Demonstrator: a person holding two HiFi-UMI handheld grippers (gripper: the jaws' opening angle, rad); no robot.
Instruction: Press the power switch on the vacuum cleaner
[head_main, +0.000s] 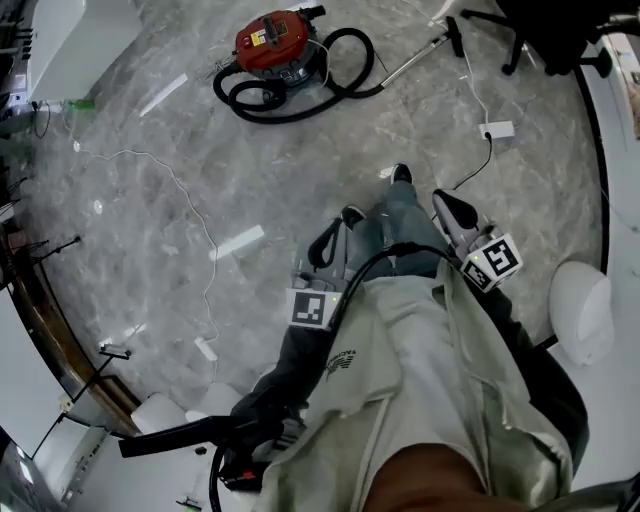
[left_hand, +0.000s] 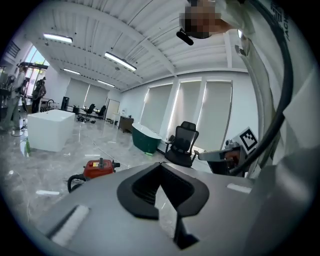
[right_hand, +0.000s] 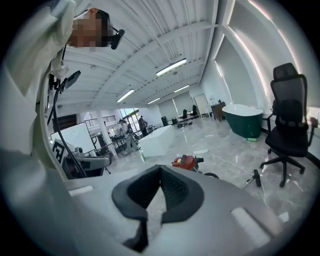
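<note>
We're standing back on the marble floor (head_main: 150, 210), and the red vacuum cleaner (head_main: 272, 42) sits at the far side, a little to the left, its black hose (head_main: 300, 98) coiled just beside it. Its power switch is too small to pick out from here. The left gripper (left_hand: 160, 166) is clenched, tips touching with nothing between them. It's the same for the right gripper (right_hand: 160, 169), closed on nothing. Both are held close to the body, well apart from the machine.
</note>
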